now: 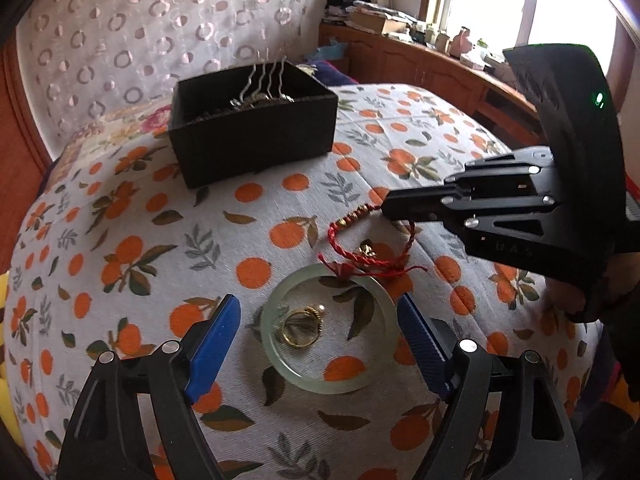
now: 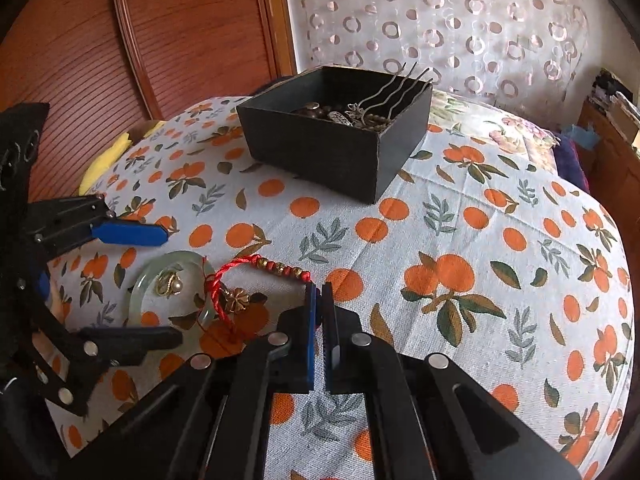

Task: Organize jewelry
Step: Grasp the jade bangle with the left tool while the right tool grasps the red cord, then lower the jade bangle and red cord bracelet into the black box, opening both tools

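Observation:
A red braided cord bracelet (image 1: 352, 240) with gold beads lies on the orange-print cloth; it also shows in the right wrist view (image 2: 256, 268). My right gripper (image 2: 320, 290) is shut on its beaded end, seen from the side in the left wrist view (image 1: 390, 206). A pale green jade bangle (image 1: 276, 344) lies flat with a gold pearl ring (image 1: 302, 326) inside it, partly under the cord. My left gripper (image 1: 320, 320) is open, its blue pads either side of the bangle, also shown in the right wrist view (image 2: 158, 284). A black box (image 1: 256, 140) holds jewelry and a metal hair comb (image 1: 262, 80).
The box (image 2: 320, 152) stands at the back of the rounded cloth-covered surface (image 2: 460, 220). A wooden headboard (image 2: 160, 40) and patterned curtain are behind it. A wooden cabinet with clutter (image 1: 400, 40) stands under the window at right.

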Tool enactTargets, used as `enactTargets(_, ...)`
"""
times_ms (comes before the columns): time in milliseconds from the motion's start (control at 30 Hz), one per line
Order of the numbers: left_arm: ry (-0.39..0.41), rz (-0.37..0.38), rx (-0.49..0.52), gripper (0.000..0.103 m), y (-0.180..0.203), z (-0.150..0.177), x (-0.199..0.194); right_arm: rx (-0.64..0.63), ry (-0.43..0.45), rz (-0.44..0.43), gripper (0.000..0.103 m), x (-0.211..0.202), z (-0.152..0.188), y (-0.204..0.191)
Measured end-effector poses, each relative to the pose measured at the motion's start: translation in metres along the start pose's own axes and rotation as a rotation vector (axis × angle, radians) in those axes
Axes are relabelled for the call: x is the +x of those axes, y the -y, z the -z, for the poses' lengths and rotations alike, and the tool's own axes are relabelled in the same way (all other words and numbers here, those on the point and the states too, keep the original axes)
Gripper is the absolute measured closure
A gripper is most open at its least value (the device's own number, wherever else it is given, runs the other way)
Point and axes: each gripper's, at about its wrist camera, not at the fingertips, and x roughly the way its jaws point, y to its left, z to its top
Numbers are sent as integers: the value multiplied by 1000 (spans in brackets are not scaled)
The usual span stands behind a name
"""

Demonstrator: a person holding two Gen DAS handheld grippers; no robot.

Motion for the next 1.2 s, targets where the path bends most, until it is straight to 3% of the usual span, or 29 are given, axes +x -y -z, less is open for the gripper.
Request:
enactTargets(67,-2,-2,13,17,3,1,4,-1,0,1,99,0,0,0)
enactTargets(267,1,-41,50,16,11,3,7,-8,0,10,100,-1,0,-1)
enactTargets(400,19,-45,65,34,12,4,5,-26,0,30,100,1,-1,-5)
enactTargets(833,96,-30,-34,34,-12,-5,-19,-53,102,45,100,-21,-24,-12)
enactTargets(1200,189,-71,-72,34,-41,-45,-33,-73,221,63,100,-49,-67,-7)
